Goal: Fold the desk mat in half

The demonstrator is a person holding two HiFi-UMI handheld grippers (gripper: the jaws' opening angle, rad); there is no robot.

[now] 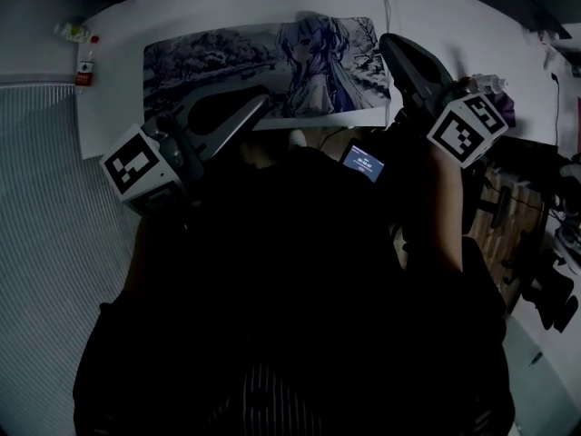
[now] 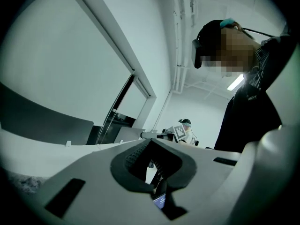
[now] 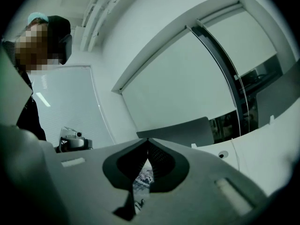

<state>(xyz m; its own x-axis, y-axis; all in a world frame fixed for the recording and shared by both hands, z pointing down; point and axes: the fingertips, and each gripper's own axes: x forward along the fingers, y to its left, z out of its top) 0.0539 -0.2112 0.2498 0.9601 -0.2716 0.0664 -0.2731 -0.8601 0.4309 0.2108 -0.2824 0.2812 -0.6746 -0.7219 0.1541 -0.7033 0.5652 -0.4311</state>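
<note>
At upper centre of frame, desk mat [image 1: 227, 62] lies flat on table [image 1: 227, 7], long axis left-right. Left gripper [image 1: 263, 103], jaws pressed together, over near edge; right gripper [image 1: 390, 45], likewise closed, empty, over right end.

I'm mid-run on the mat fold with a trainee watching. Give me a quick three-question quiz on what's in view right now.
1. True or false: the desk mat is already folded in half.
2. What sits at the left edge of the white table? A) a small bottle with a red cap B) a coffee mug C) a keyboard
3. In the right gripper view, how do the jaws of the right gripper stand?

Key: 1. False: it lies flat and unfolded. 2. A. 3. Shut, tips together.
</note>
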